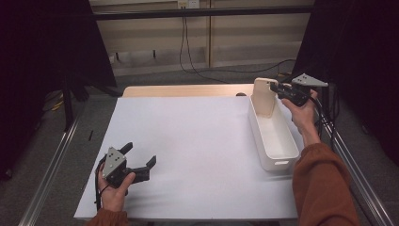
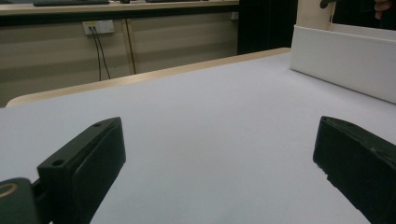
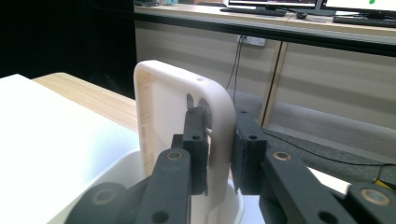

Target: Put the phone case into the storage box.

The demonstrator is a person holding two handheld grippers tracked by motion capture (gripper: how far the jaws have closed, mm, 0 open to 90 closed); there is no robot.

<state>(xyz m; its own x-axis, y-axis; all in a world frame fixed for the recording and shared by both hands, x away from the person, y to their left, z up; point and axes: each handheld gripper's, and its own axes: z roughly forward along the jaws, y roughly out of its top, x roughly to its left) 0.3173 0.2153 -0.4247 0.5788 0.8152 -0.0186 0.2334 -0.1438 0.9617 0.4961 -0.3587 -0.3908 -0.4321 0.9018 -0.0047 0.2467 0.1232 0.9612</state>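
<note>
Nearest, the left tool [image 1: 141,162] rests on the white bench [image 1: 197,155], jaws spread wide with nothing between them. Farther off, the right tool [image 1: 277,88] pinches a cream lid [image 3: 187,107] (rounded corners, ribbed inside, one small hole), standing upright at the far end of the white bin [image 1: 263,146].

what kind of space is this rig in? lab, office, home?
Most likely a lab or office set up for recording. A table under a plain white sheet stands inside black curtains, with metal rails alongside. Behind it, a desk with keyboards, wall sockets and hanging cables.
</note>
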